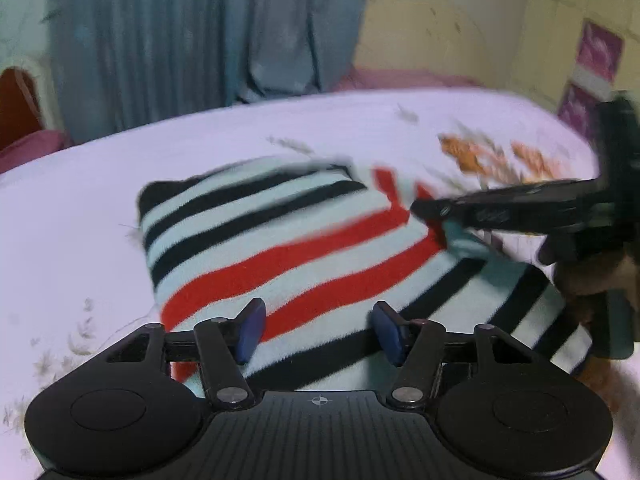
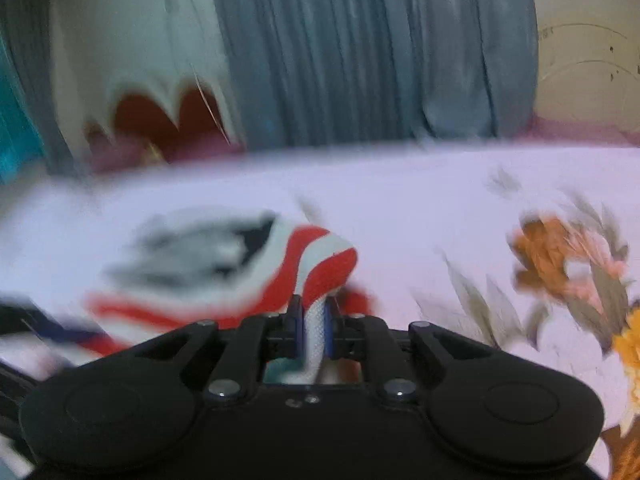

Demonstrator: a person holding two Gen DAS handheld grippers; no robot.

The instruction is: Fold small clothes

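My right tool (image 2: 312, 330) pinches a fold of red, black, pale-green striped knit garment (image 2: 320, 264) above floral white bedsheet (image 2: 420, 208).

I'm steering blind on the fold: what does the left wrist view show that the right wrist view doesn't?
Only the left wrist view shows the left gripper, jaws apart over the near edge of the striped garment without pinching it, and the right gripper from outside, at the garment's far right corner.

Only the right wrist view shows the right gripper shut on a raised fold of the striped garment.

Both show the white flowered bedsheet and the grey-blue curtain behind.
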